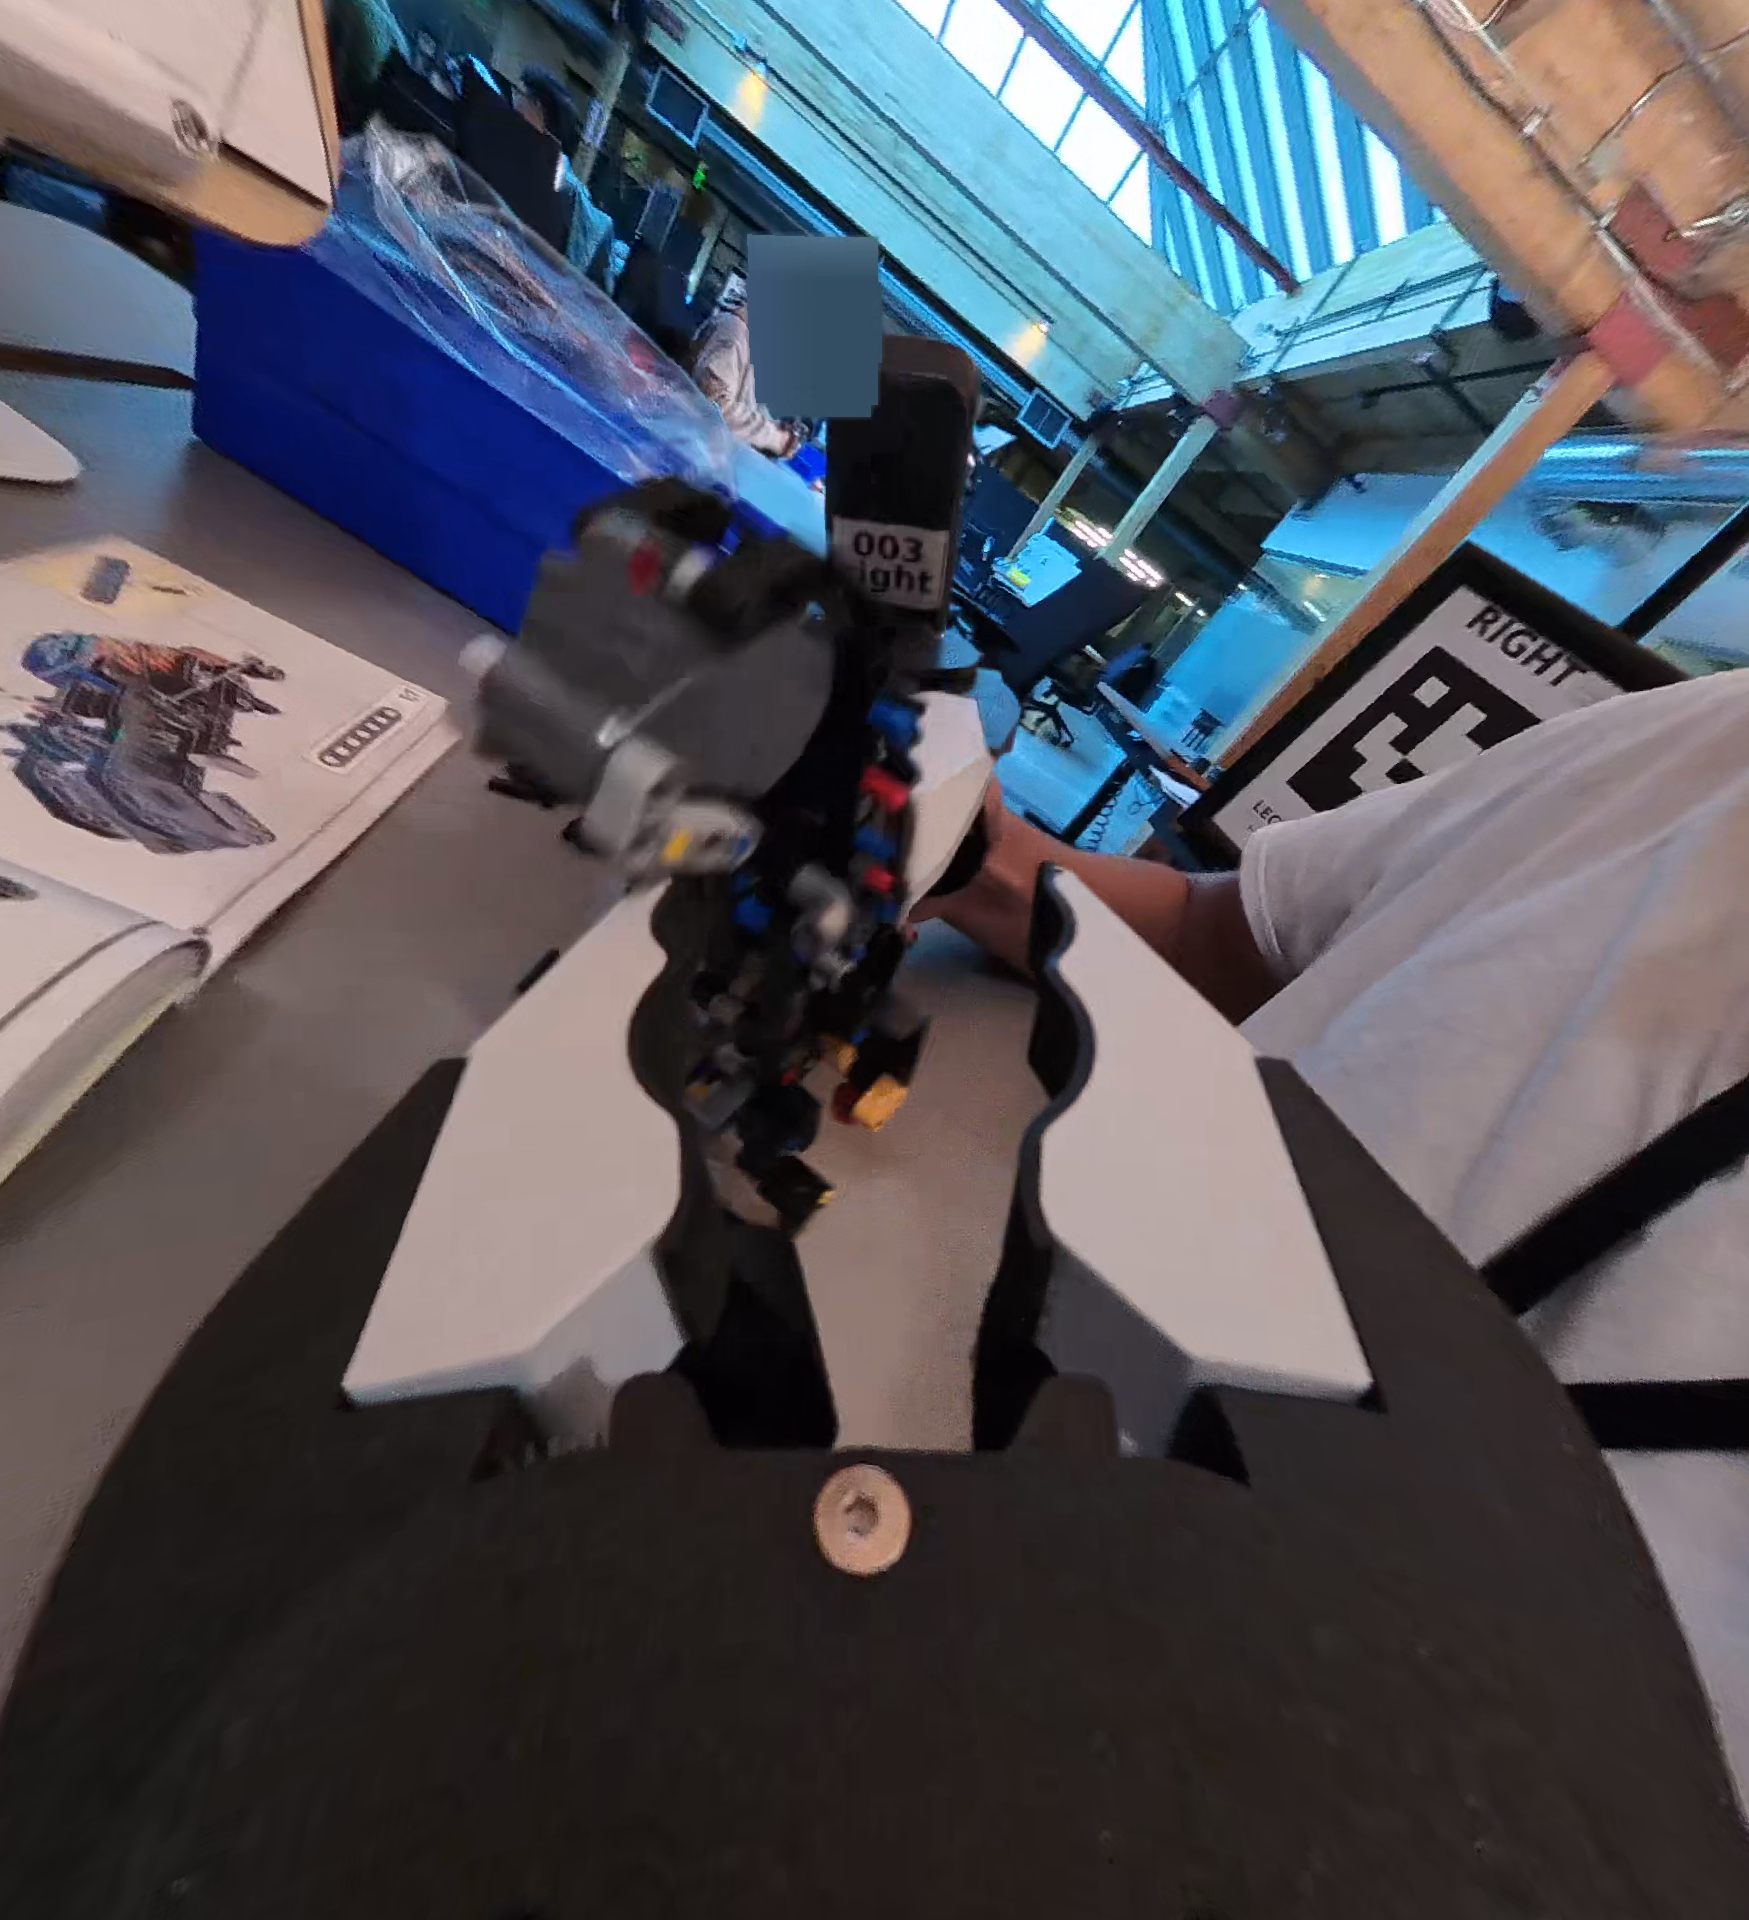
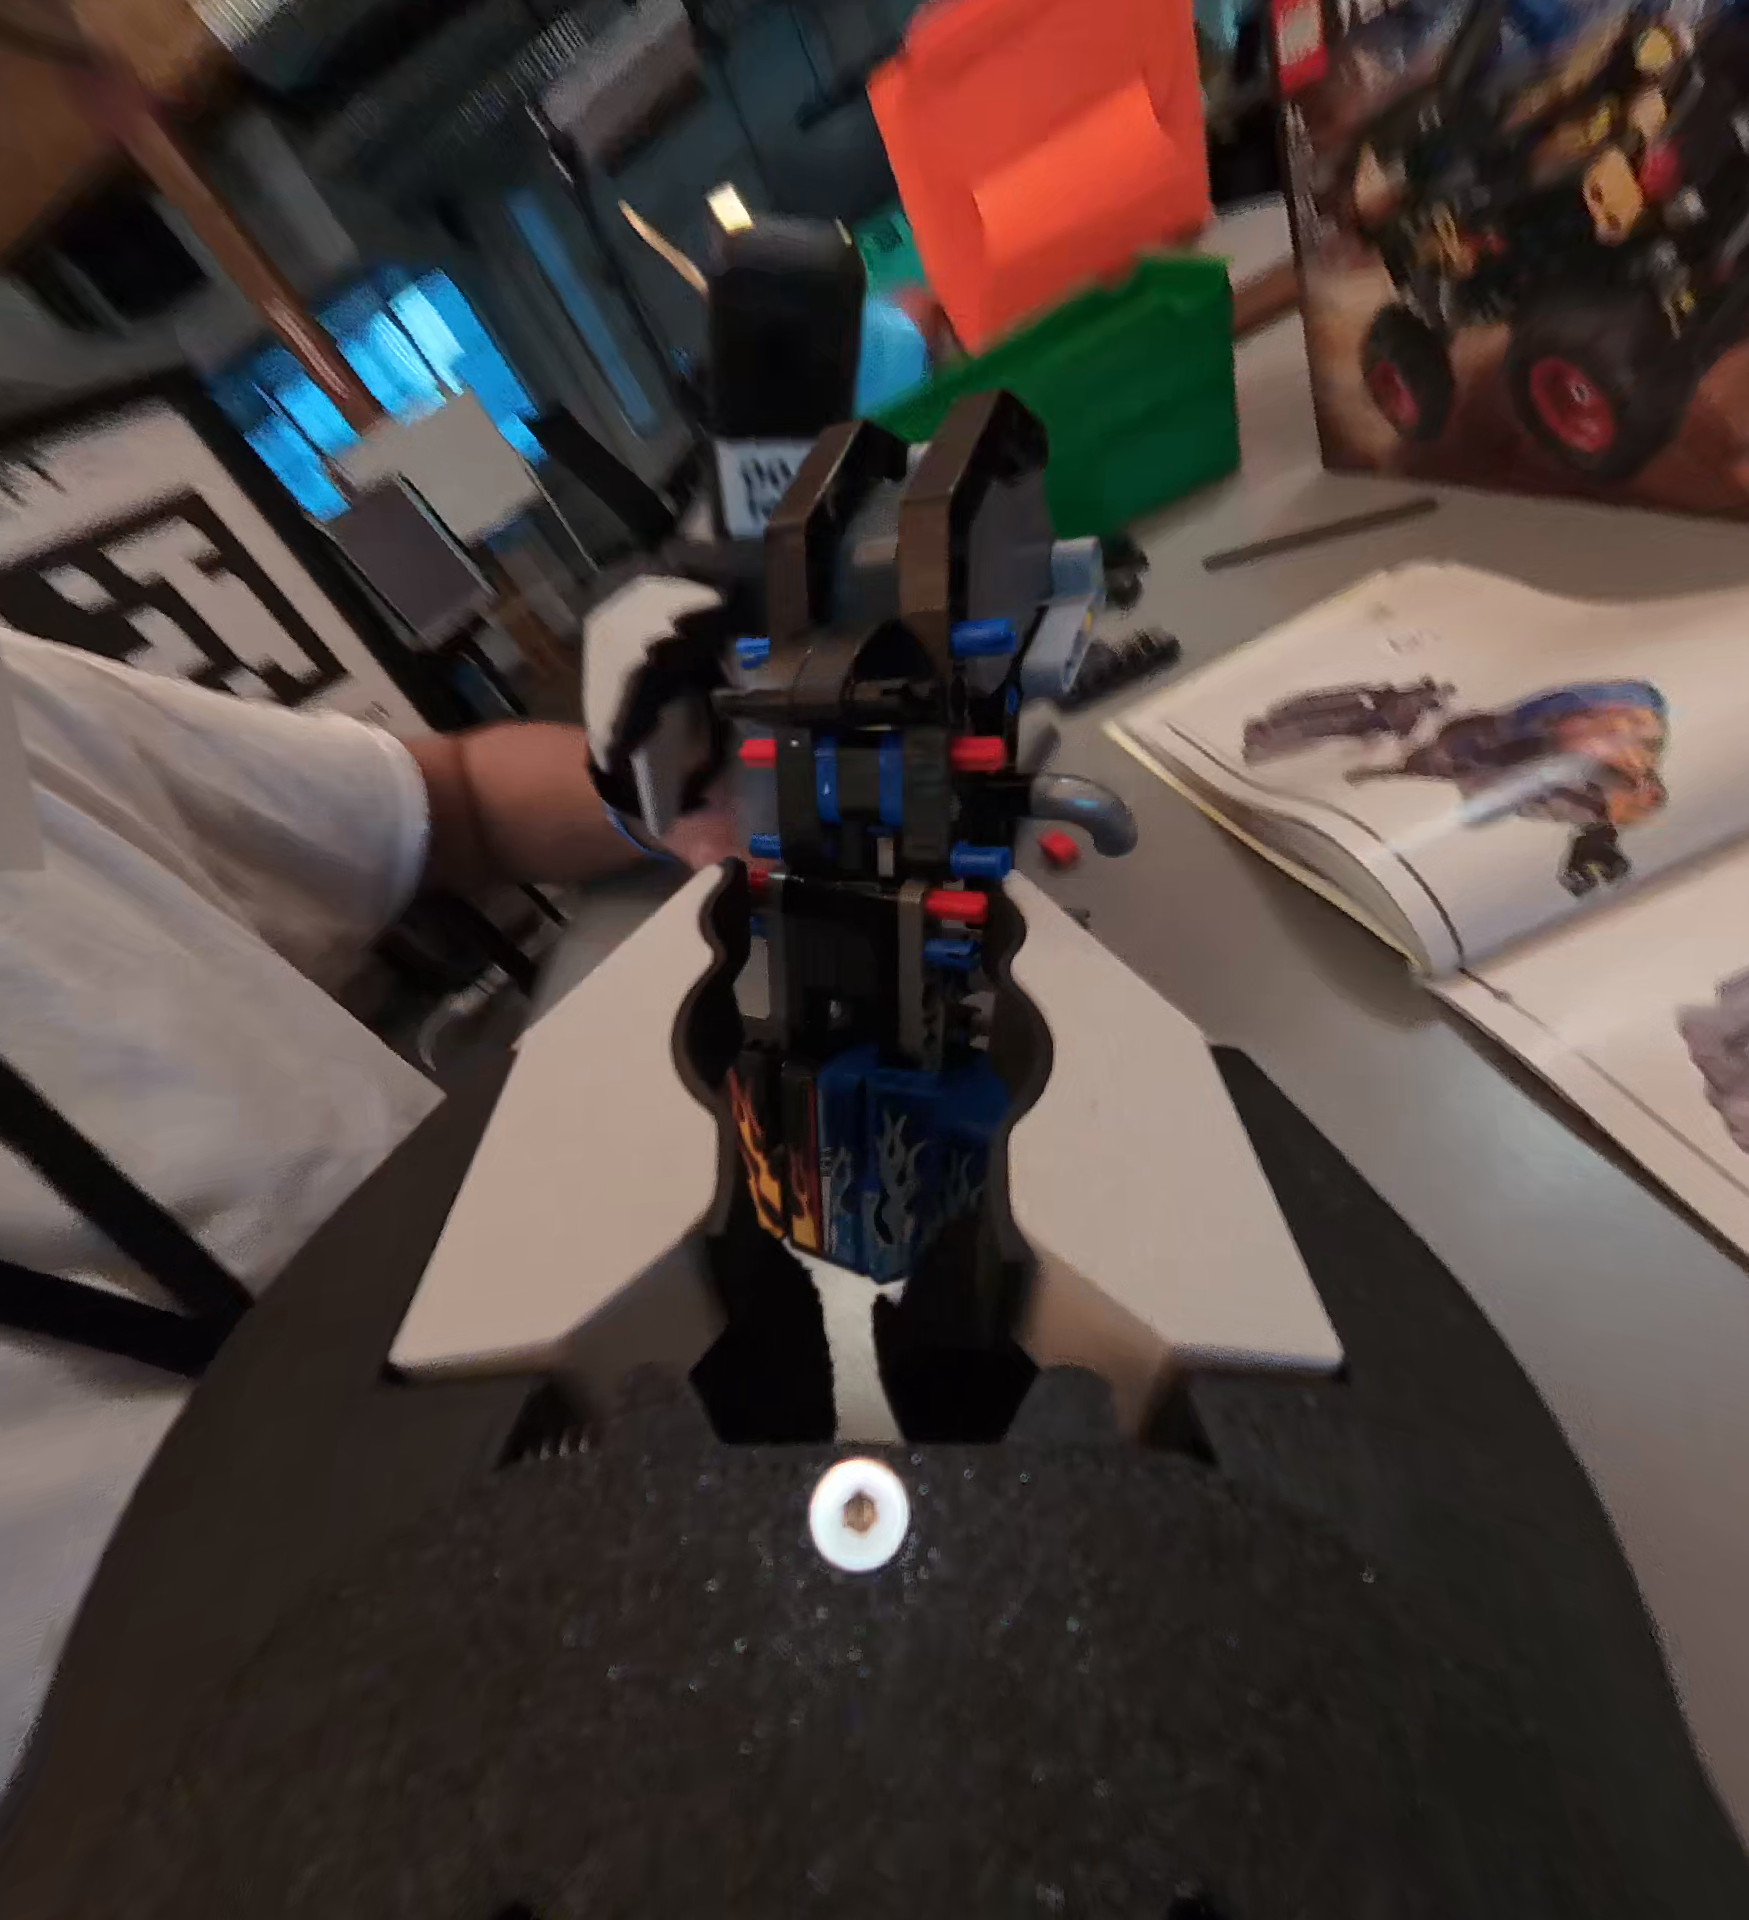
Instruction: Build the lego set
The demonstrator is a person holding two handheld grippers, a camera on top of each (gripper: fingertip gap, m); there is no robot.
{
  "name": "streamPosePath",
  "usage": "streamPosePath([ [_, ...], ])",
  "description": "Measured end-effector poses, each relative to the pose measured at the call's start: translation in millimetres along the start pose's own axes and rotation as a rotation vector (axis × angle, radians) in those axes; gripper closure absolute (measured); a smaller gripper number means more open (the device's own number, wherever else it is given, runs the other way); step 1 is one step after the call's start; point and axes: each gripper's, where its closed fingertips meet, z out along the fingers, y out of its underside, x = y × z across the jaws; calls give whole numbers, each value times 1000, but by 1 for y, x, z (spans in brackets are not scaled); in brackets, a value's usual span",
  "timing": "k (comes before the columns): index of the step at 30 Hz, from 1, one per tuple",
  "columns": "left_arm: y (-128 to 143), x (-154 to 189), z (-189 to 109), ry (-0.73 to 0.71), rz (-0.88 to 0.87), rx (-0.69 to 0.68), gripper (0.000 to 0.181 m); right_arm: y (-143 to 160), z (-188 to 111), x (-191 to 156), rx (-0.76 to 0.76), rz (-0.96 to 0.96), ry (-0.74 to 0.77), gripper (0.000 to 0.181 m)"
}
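Note:
The half-built lego model (image 2: 865,831) is a long black frame with blue and red pins, flame-printed panels at its near end and a grey block (image 1: 641,686) at its far end. My right gripper (image 2: 865,883) is shut on it and holds it above the table; it also shows in the left wrist view (image 1: 937,790). My left gripper (image 1: 849,904) is open. The model (image 1: 797,987) lies between its fingers, close against the left finger (image 1: 558,1091), with a wide gap to the other. The left gripper shows blurred beside the model in the right wrist view (image 2: 641,707).
An open instruction booklet (image 1: 122,779) lies on the grey table (image 1: 278,1195), also in the right wrist view (image 2: 1472,779). A blue bin (image 1: 382,436), a green bin (image 2: 1109,416), an orange piece (image 2: 1046,156) and the set's box (image 2: 1576,260) stand behind. A person's white sleeve (image 1: 1472,935) is close. My left and right fingertips are right by each other.

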Motion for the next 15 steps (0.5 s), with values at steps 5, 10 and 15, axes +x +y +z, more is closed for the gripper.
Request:
streamPosePath([
  [5,16,-19,1,-91,65,-63,150,6,4,2,-57,-69,70,142],
  [10,26,-29,2,-157,120,-120,161,11,4,10,-157,-134,233,140],
  [15,27,-34,4,-191,100,-123,171,11,2,12,-208,-202,332,136],
])
